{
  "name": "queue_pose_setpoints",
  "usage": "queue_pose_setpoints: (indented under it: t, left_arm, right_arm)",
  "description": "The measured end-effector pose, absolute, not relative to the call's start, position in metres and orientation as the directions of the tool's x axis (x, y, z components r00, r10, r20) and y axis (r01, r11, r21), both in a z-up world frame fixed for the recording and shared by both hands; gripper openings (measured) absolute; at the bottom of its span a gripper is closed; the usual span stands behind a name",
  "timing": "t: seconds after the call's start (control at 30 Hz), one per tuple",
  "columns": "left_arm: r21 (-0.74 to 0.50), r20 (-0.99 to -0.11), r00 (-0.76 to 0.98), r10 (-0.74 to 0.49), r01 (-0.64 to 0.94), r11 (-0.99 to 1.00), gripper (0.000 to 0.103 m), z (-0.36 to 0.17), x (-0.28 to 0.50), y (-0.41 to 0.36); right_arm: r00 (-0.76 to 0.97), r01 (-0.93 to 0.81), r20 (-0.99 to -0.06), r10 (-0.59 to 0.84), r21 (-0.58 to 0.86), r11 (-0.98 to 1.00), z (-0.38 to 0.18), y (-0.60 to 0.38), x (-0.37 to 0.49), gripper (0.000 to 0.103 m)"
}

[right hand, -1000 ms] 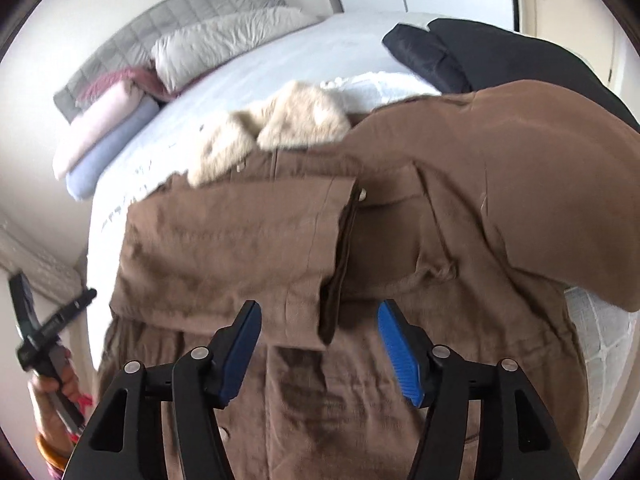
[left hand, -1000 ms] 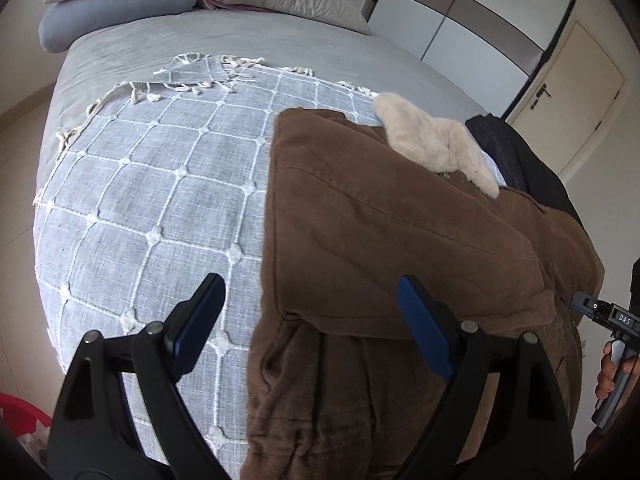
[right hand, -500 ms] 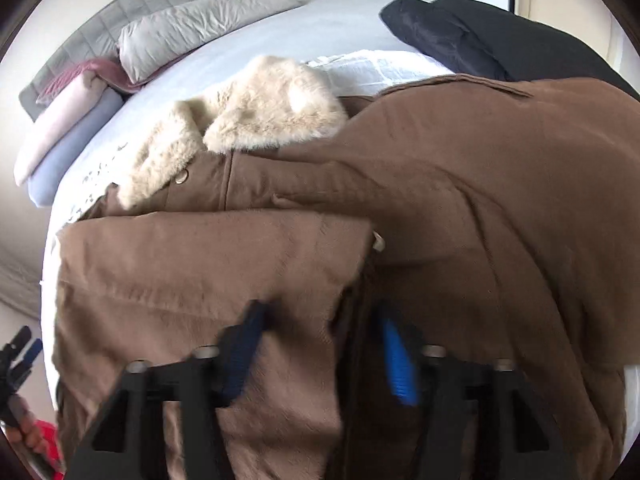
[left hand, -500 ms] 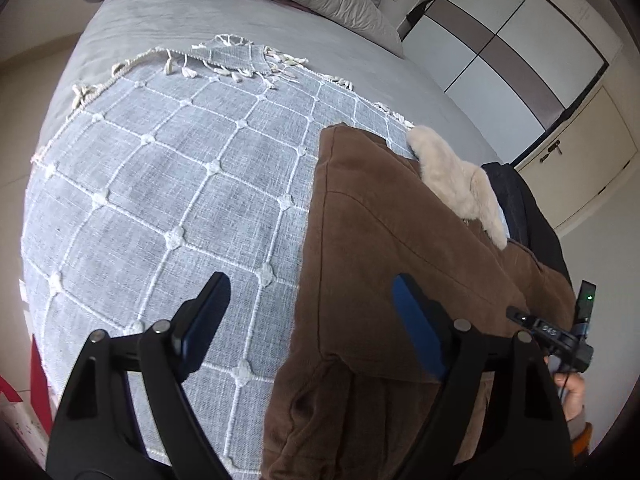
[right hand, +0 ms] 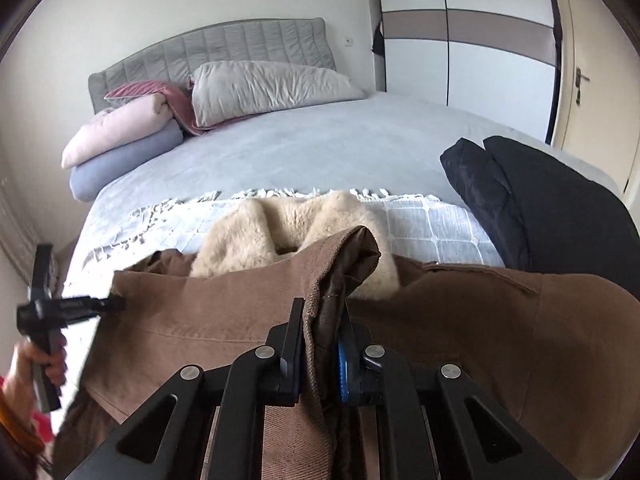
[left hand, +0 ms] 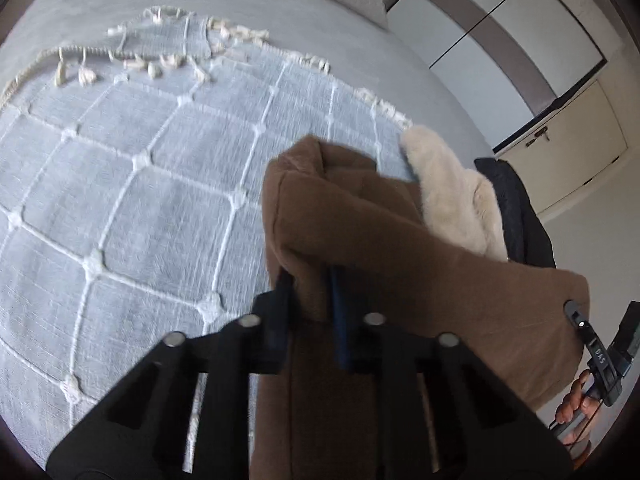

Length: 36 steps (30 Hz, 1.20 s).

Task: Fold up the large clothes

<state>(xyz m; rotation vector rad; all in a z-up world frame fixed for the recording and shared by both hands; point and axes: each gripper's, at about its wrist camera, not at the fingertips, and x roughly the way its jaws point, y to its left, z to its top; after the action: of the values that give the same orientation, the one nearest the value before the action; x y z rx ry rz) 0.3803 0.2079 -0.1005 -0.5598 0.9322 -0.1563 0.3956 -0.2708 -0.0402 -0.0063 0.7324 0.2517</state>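
Note:
A large brown coat (left hand: pixel 420 280) with a cream fur collar (left hand: pixel 452 192) lies on the bed's grey checked blanket (left hand: pixel 120 200). My left gripper (left hand: pixel 310 276) is shut on a folded edge of the coat and holds it lifted off the blanket. My right gripper (right hand: pixel 320 312) is shut on another edge of the brown coat (right hand: pixel 480 320), with fabric bunched up between its fingers; the fur collar (right hand: pixel 280 232) lies just beyond. Each gripper shows in the other's view, the right one (left hand: pixel 600 356) and the left one (right hand: pixel 60 308).
A black garment (right hand: pixel 560 208) lies on the bed at the right. Pillows (right hand: pixel 264 88) and rolled bedding (right hand: pixel 120 136) are stacked at the grey headboard. A wardrobe (right hand: pixel 480 52) and a door (right hand: pixel 592 80) stand beyond the bed.
Both grippers have gone from open to shut on the coat's edges. They have lifted the fabric, and the right wrist view now looks level across the bed.

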Motion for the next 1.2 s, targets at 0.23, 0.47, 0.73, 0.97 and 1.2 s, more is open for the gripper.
queue_pose_setpoints:
  t: [0.23, 0.47, 0.73, 0.97, 1.2]
  left_arm:
    - [-0.191, -0.787, 0.617, -0.007, -0.232, 0.954, 0.026, -0.102, 0.369, 0.210]
    - [-0.274, -0.700, 0.696, -0.160, -0.056, 0.960, 0.037, -0.059, 0.320, 0.190]
    - [-0.036, -0.848, 0.530, 0.018, -0.090, 0.995, 0.051, -0.119, 0.300, 0.153]
    - [-0.051, -0.853, 0.522, 0.013, -0.108, 0.993, 0.058, -0.088, 0.269, 0.141]
    - [-0.183, -0.835, 0.540, -0.106, -0.091, 0.979, 0.085, -0.052, 0.203, 0.130]
  right_arm:
    - [0.611, -0.115, -0.788, 0.076, 0.006, 0.993, -0.107, -0.281, 0.423, 0.022]
    - [0.655, -0.152, -0.742, 0.146, 0.060, 0.987, -0.090, -0.286, 0.384, 0.027]
    - [0.591, -0.221, -0.789, 0.168, 0.042, 0.974, -0.115, -0.260, 0.353, 0.027]
    - [0.583, -0.191, -0.793, 0.180, 0.082, 0.978, -0.097, -0.284, 0.314, 0.039]
    - [0.635, -0.117, -0.756, 0.160, 0.110, 0.987, -0.053, -0.312, 0.256, 0.066]
